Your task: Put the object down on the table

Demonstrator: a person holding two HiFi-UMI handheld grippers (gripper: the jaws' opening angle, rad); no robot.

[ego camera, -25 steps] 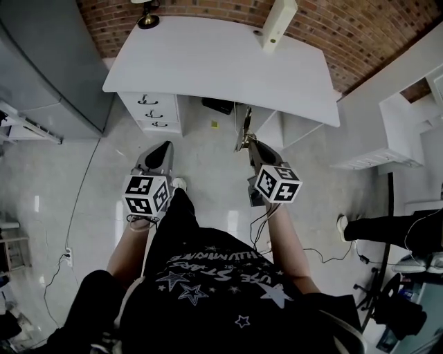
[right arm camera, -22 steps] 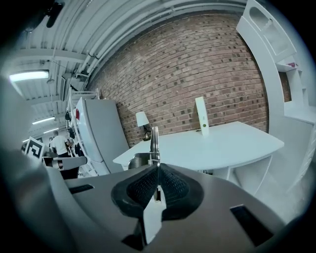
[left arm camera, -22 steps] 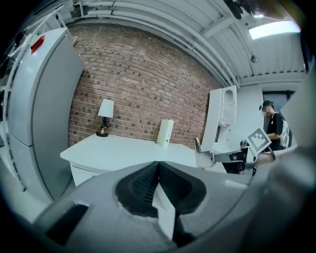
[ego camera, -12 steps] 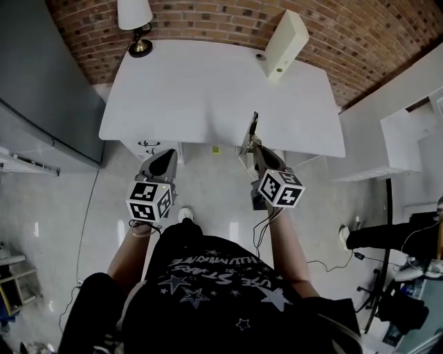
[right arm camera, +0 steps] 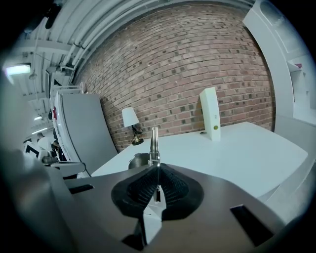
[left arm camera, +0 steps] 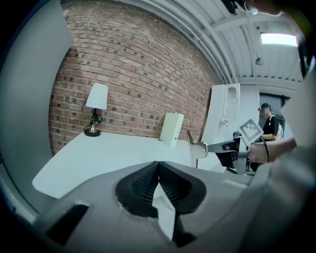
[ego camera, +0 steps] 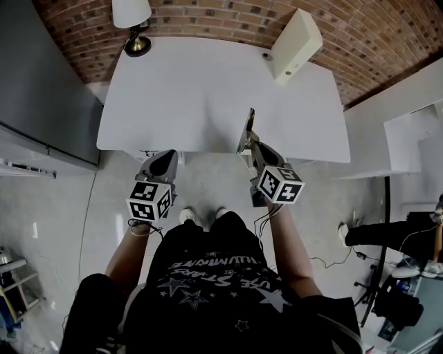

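Observation:
A thin flat metal tool point(ego camera: 246, 129) stands upright in my right gripper point(ego camera: 251, 144), which is shut on its lower end. Its blade reaches just over the front edge of the white table point(ego camera: 208, 83). In the right gripper view the metal tool point(right arm camera: 154, 142) rises straight out of the closed pads, and the left gripper view shows the metal tool point(left arm camera: 197, 146) side-on above the table point(left arm camera: 98, 158). My left gripper point(ego camera: 165, 159) is shut with nothing in it, just short of the table's front edge; its pads point(left arm camera: 148, 184) meet.
A table lamp point(ego camera: 133, 21) stands at the table's far left corner and a white box point(ego camera: 294, 45) stands upright at the far right. Brick wall runs behind. A grey cabinet point(ego camera: 41, 90) is at the left and a white shelf unit point(ego camera: 408, 131) at the right.
I have come closer to the table. Both grippers moved forward from over the floor to the table's front edge, the right one still holding the metal tool.

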